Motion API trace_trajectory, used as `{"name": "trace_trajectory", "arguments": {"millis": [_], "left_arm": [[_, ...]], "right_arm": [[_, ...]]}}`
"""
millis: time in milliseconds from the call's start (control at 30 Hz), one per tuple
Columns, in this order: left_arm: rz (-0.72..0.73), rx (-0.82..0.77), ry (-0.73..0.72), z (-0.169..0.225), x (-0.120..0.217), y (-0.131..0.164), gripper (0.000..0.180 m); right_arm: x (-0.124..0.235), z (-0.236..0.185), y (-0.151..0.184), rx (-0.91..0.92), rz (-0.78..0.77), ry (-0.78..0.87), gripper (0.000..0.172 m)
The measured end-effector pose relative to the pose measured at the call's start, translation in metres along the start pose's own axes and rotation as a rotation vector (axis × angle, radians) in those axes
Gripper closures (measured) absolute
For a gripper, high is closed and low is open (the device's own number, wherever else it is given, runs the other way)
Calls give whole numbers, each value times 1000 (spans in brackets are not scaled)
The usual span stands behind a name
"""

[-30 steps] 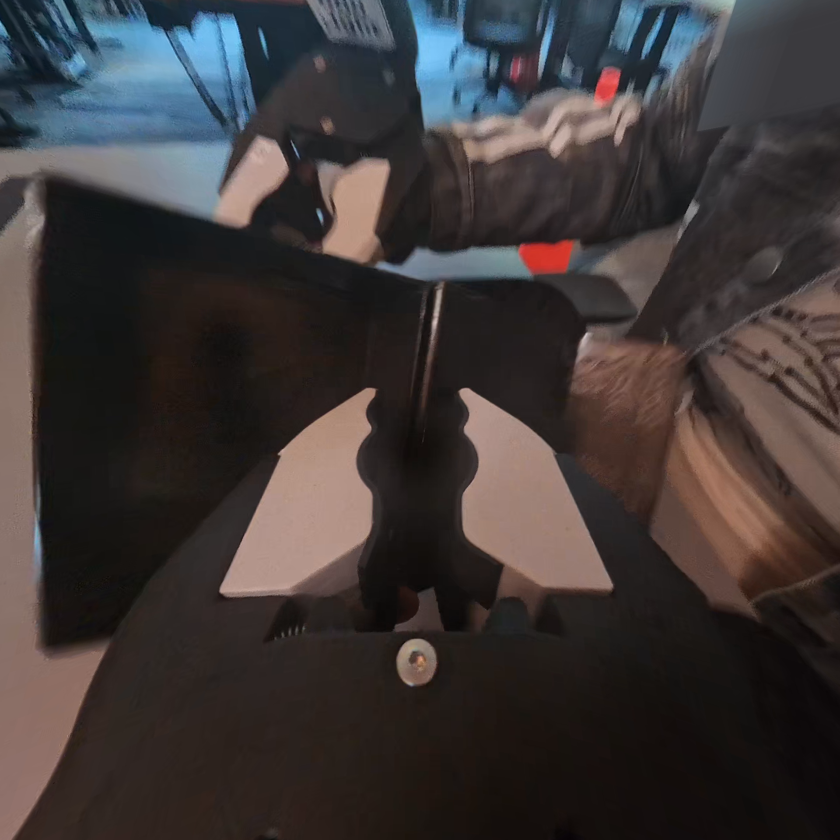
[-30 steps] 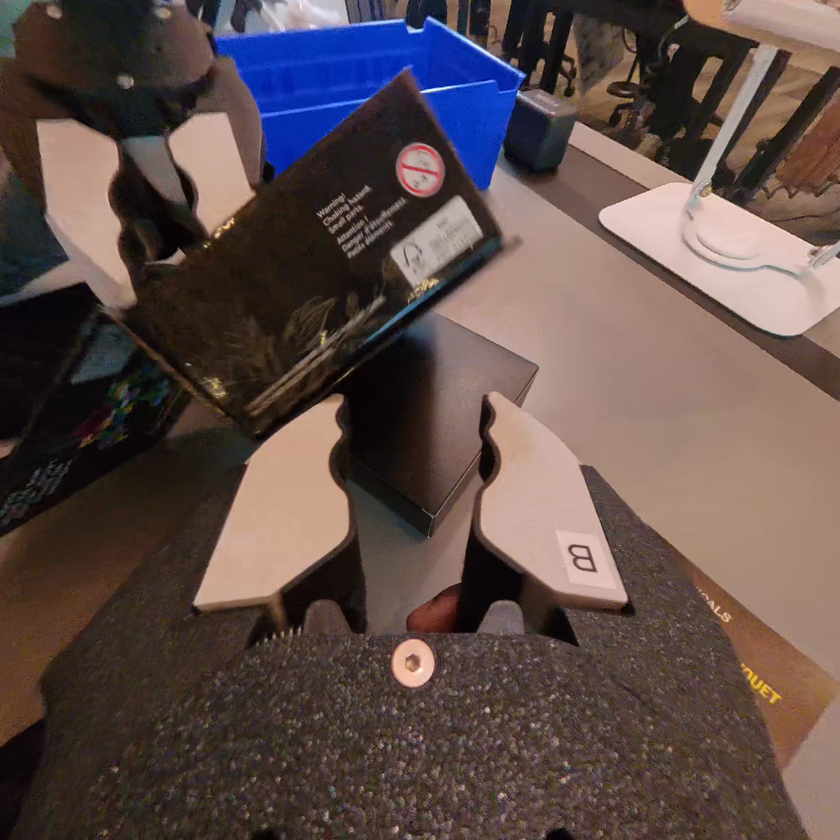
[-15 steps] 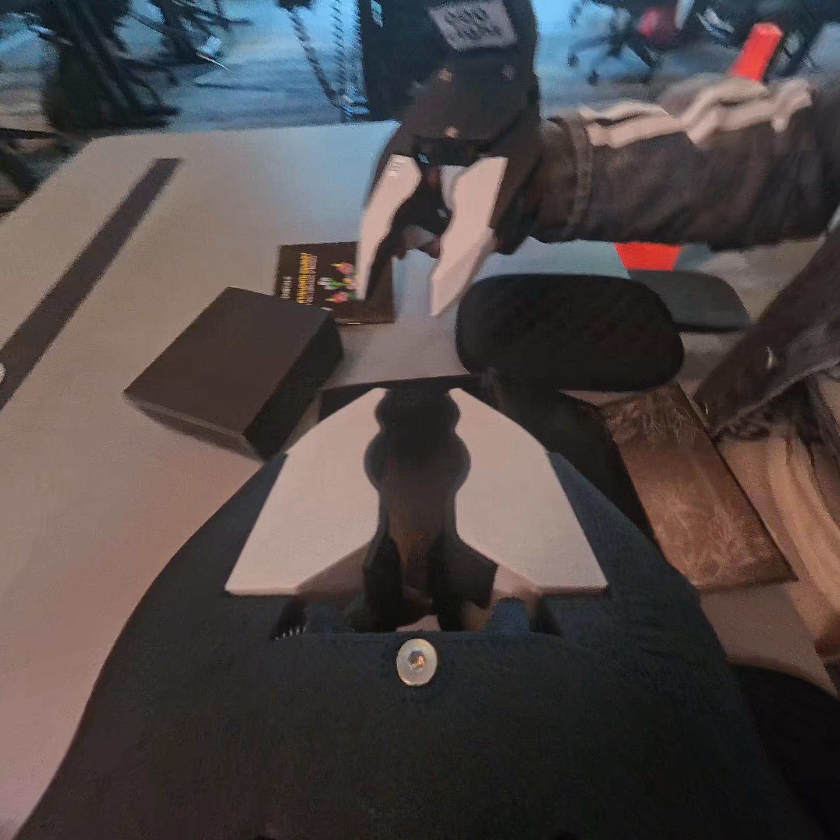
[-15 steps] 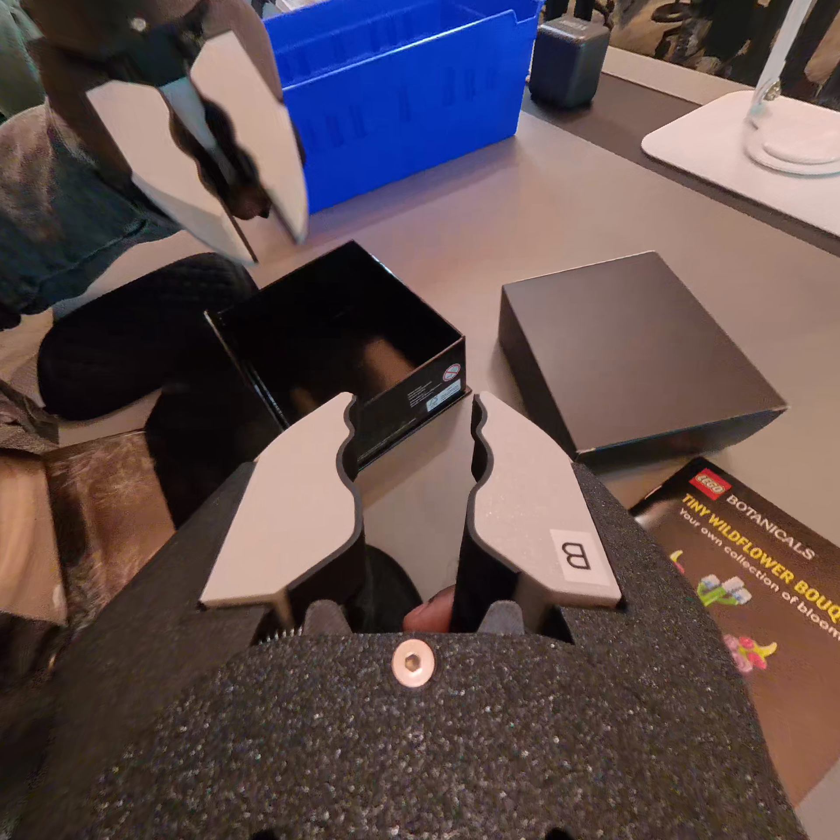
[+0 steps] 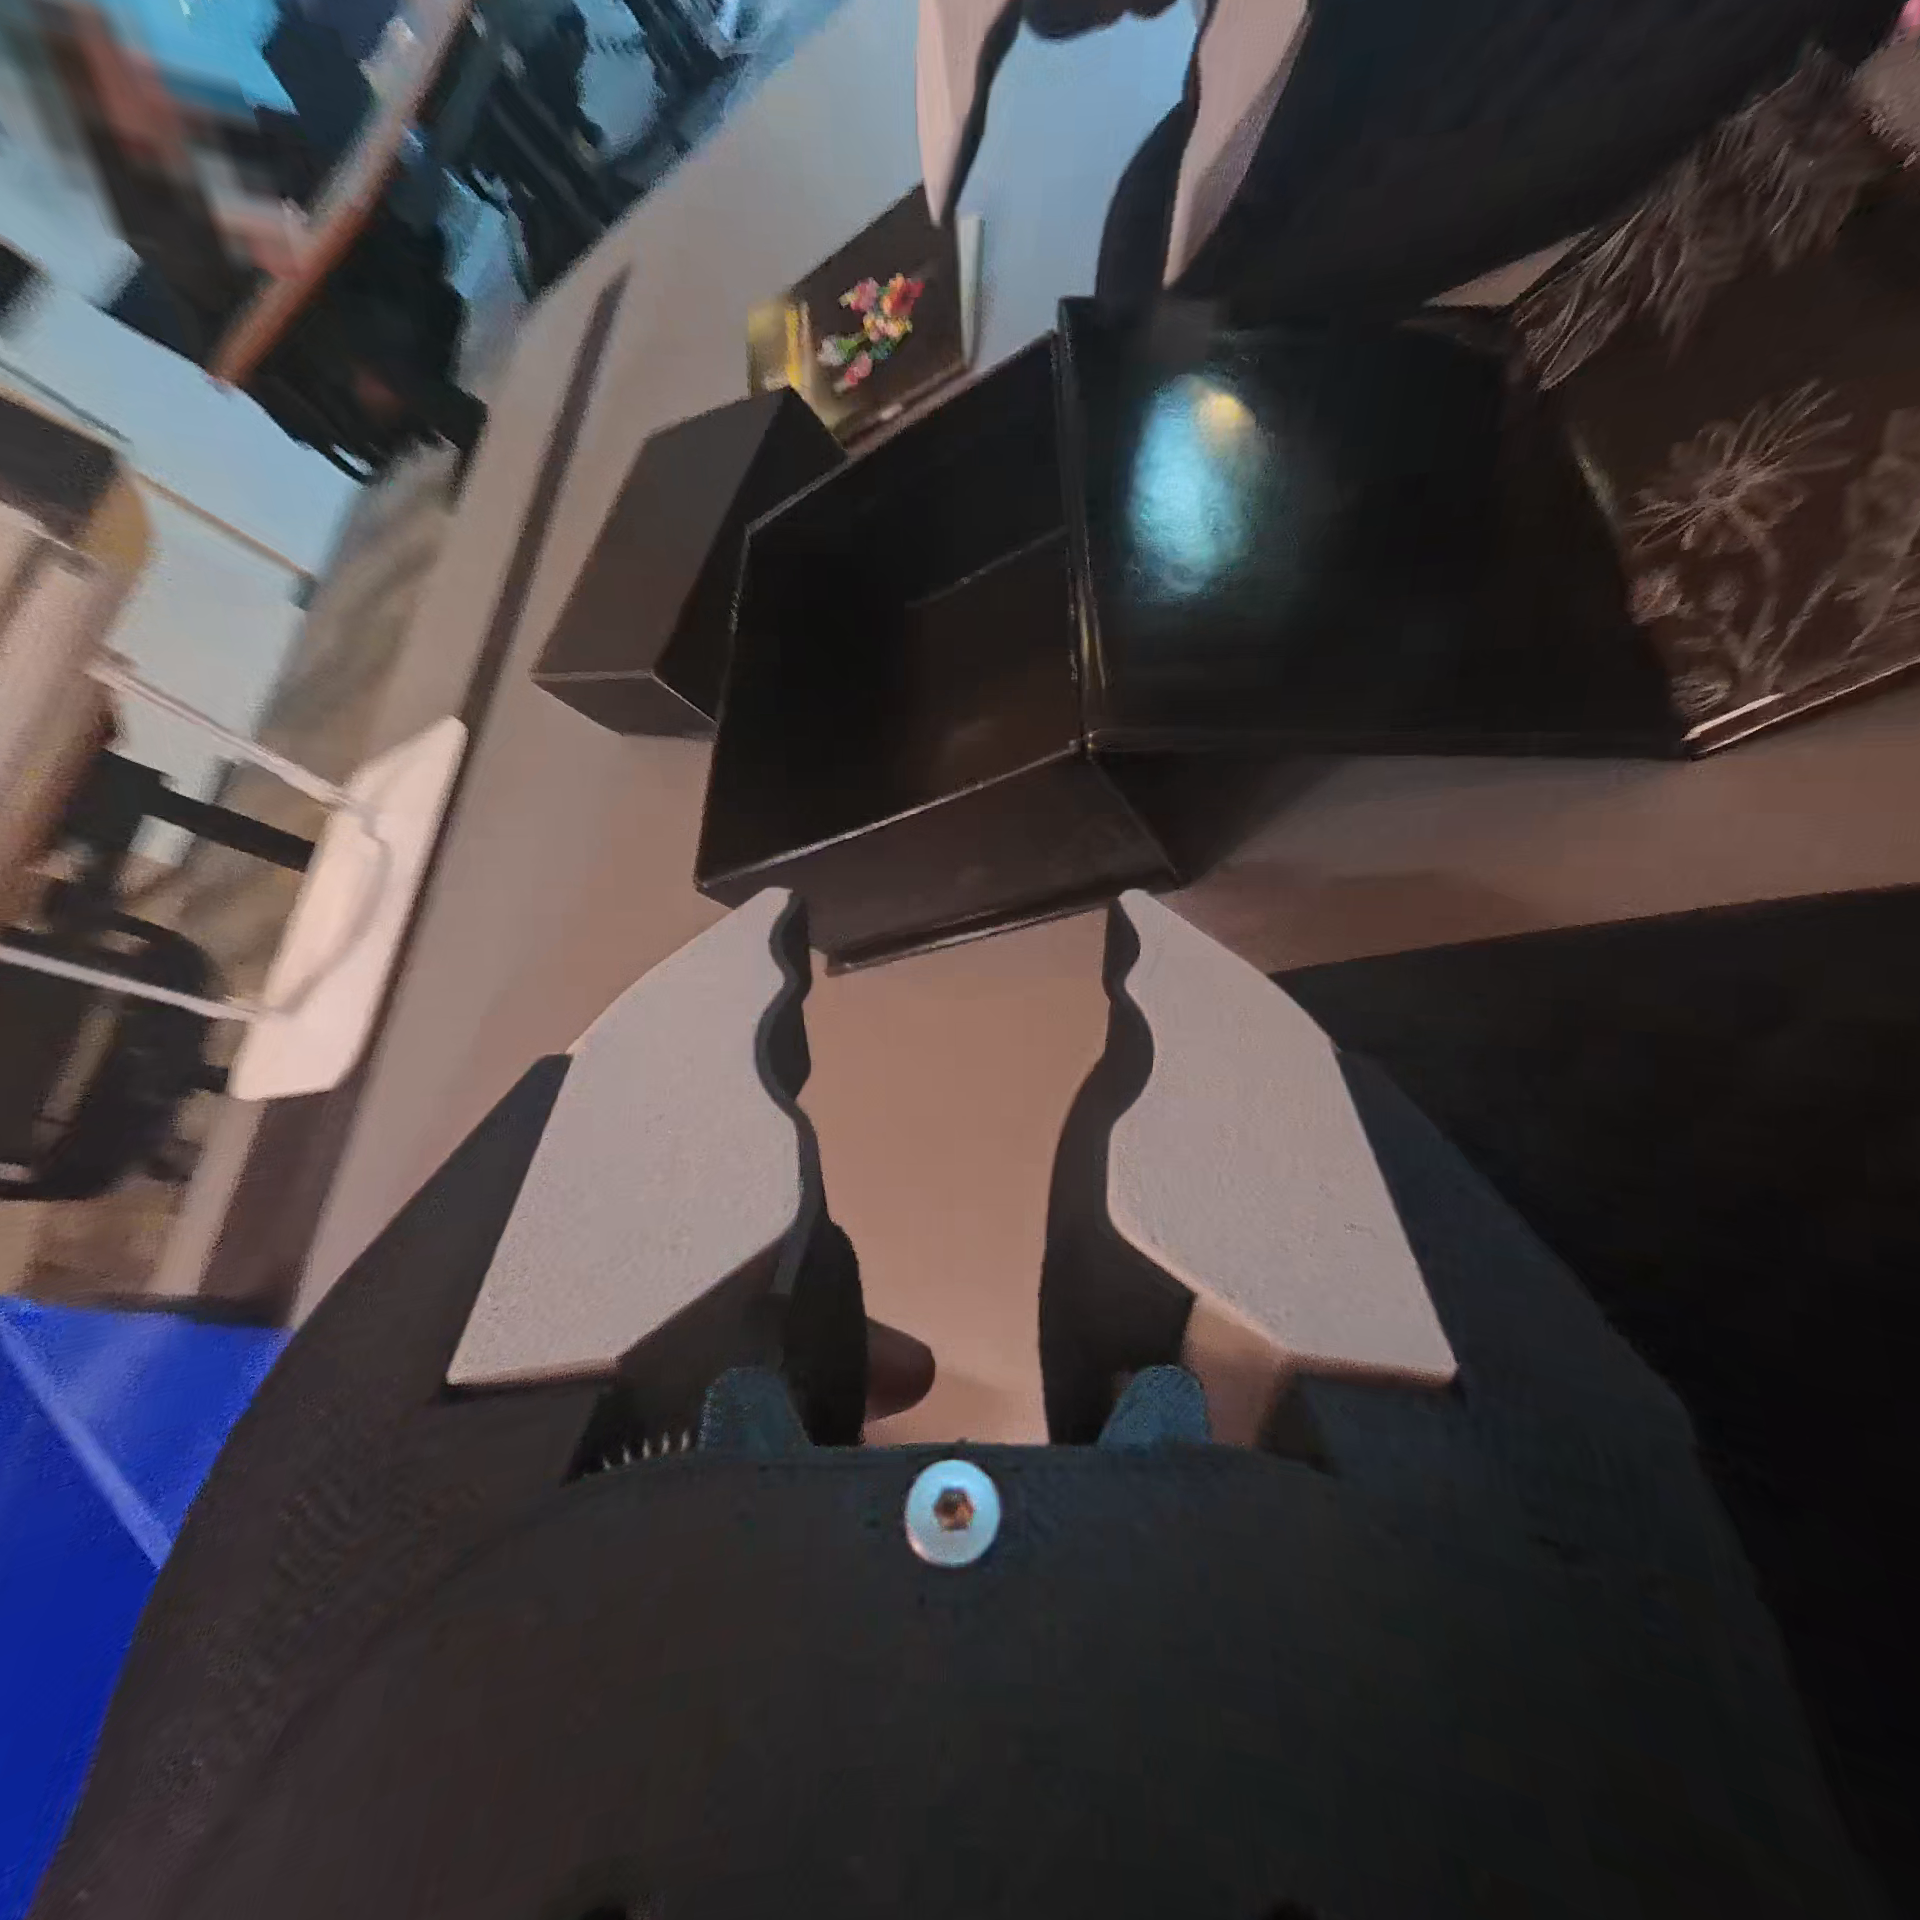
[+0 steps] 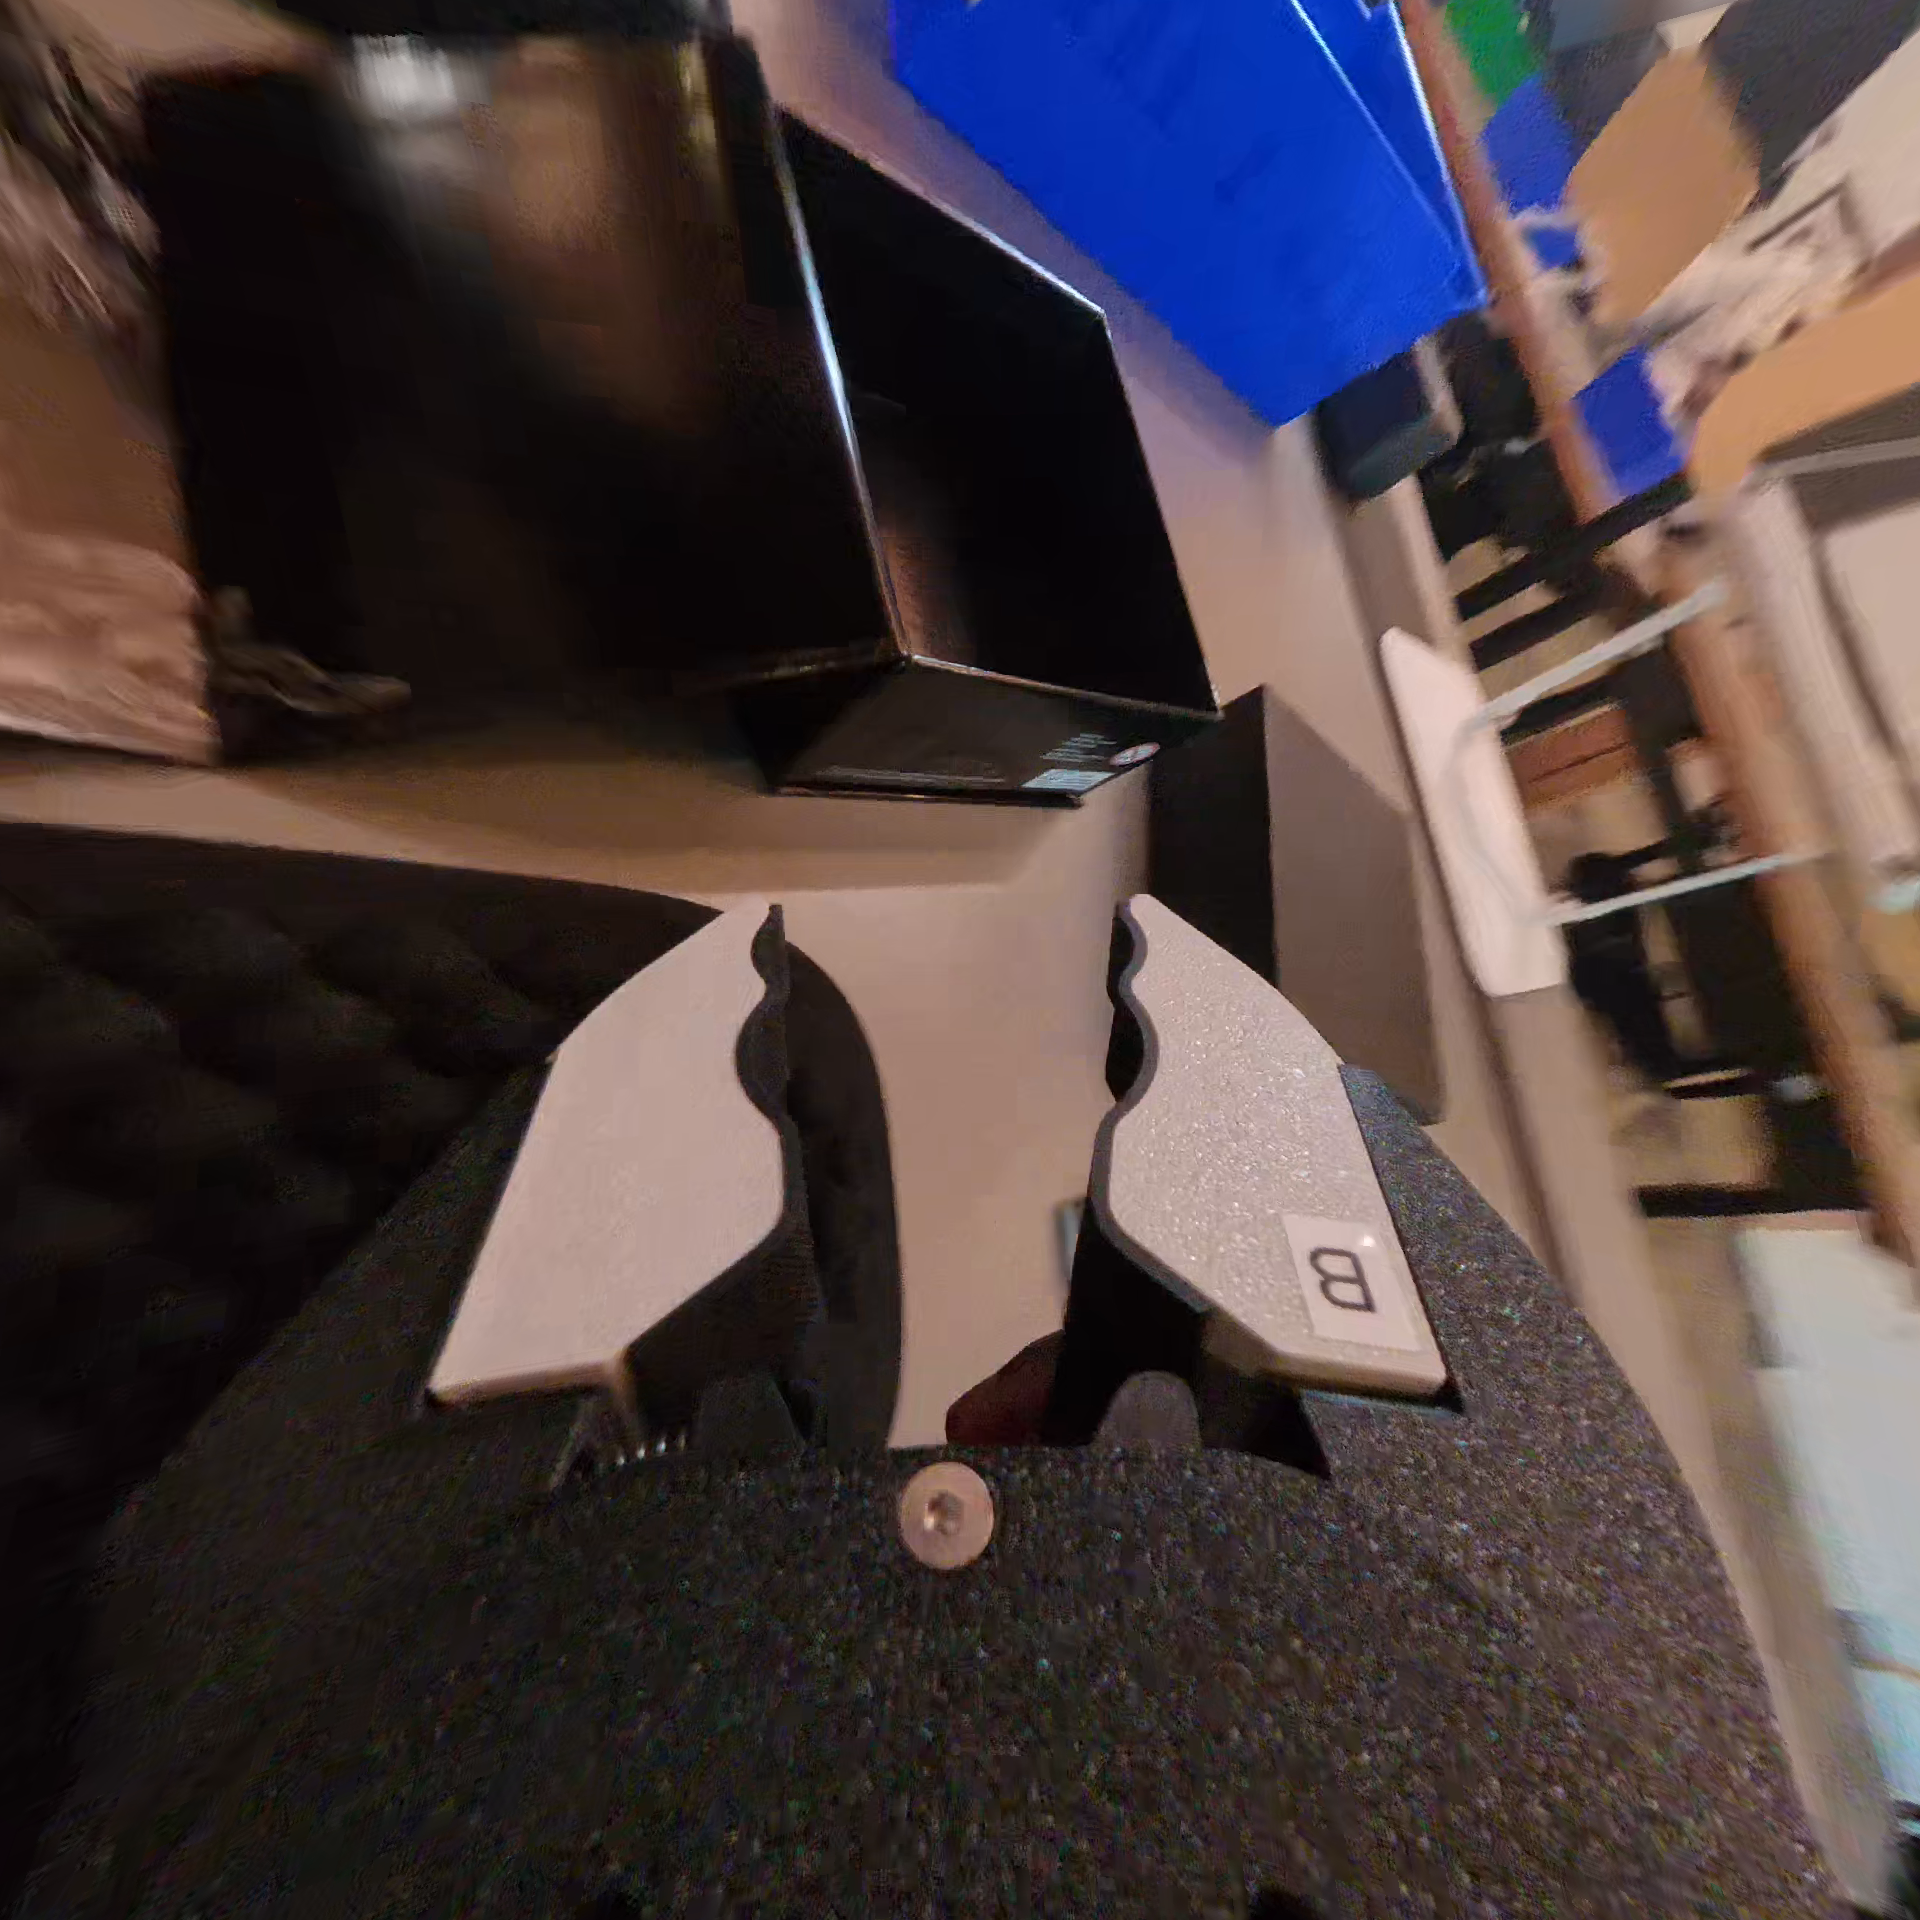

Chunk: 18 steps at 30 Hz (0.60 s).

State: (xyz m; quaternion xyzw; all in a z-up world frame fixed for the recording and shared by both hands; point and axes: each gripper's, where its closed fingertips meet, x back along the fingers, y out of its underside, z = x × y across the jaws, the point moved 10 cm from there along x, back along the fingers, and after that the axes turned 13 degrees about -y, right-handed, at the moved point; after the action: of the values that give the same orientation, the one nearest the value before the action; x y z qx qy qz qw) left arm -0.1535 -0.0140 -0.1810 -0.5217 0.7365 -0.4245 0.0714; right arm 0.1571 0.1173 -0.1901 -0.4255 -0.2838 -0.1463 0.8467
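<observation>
An open black box [image 5: 904, 665] lies on the table with its lid flap [image 5: 1247, 520] folded out to the right. My left gripper [image 5: 951, 925] is open and empty, its fingertips just short of the box's near wall. The right gripper [image 5: 1070, 125] shows at the top of that view, beyond the box. In the right wrist view my right gripper [image 6: 951, 925] is open and empty above bare table, with the open box [image 6: 987, 499] ahead and a closed black box [image 6: 1340, 883] just to the right of its fingertips.
The closed black box [image 5: 665, 582] sits left of the open one, with a flower-printed booklet [image 5: 873, 322] behind. A blue bin [image 6: 1195, 177] and a white lamp base [image 6: 1465, 810] stand farther off. A black padded cushion [image 6: 208, 1039] lies at the table's edge.
A second ago my left gripper held the black box up by its flap. The box now lies open on the table and my left jaws have opened. Both views have tilted.
</observation>
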Motion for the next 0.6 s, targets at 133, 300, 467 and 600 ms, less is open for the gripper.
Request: {"name": "trace_trajectory", "arguments": {"millis": [133, 300, 467, 600], "left_arm": [[43, -145, -66, 7, -8, 4, 125], [151, -409, -166, 24, -10, 1, 119], [179, -527, -175, 37, -12, -3, 121], [198, -565, -123, 46, -18, -10, 133]], "right_arm": [[-17, 5, -7, 181, 22, 49, 109], [-29, -4, -20, 458, 33, 125, 109], [-36, -25, -20, 672, 41, 163, 116], [-41, -32, -27, 722, 61, 138, 129]]}}
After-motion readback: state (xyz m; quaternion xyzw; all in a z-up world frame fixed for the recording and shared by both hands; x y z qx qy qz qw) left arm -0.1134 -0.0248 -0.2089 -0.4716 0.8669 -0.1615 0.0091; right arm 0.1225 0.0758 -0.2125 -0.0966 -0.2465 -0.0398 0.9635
